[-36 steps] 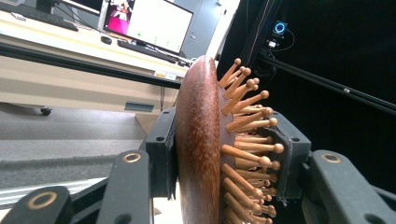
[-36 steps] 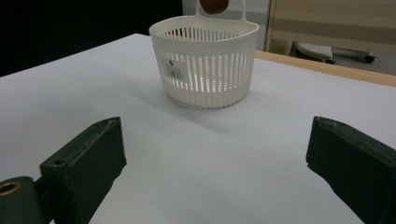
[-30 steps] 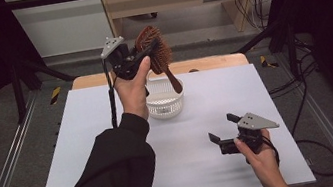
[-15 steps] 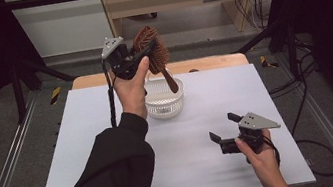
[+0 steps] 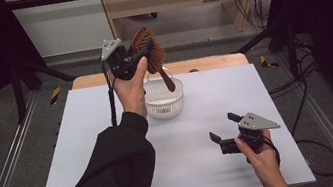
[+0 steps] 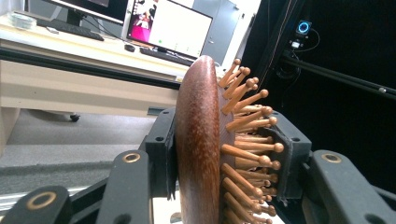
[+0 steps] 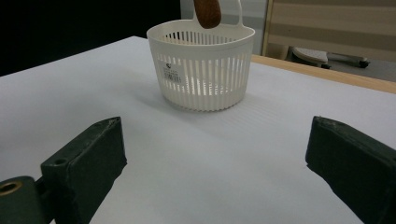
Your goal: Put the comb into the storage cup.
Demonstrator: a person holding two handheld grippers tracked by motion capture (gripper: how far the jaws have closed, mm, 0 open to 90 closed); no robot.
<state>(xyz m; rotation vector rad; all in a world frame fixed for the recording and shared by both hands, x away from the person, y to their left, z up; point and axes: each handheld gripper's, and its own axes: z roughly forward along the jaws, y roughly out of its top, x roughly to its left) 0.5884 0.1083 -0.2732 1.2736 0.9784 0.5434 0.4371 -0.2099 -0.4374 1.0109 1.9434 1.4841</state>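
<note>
White tabletop [image 5: 87,151], black-curtained bay w/ desks & monitors behind.

Item 1: brown wooden paddle hairbrush w/ ball-tipped wooden pins [image 5: 151,55]. Being held in air above far end of table, head up, handle [image 7: 207,12] hanging down over rim of item 2. Left gripper [image 5: 136,60] is clamping its jaws on brush head, one pad on smooth back [image 6: 198,140], other against pins [image 6: 252,140].

Item 2: white slotted plastic basket w/ loop handle [image 5: 164,100]. Standing upright on table, looks empty.

Item 3: right gripper [image 5: 226,132]. Resting low near front edge, jaws spread wide, nothing between; well apart from basket.

Handling note (judgement): brush appears to be going into basket. Keep handle centred inside rim & clear of loop, lower till handle is seated, only then ease grip. Right gripper is free to steady basket wall if it's tipping.
</note>
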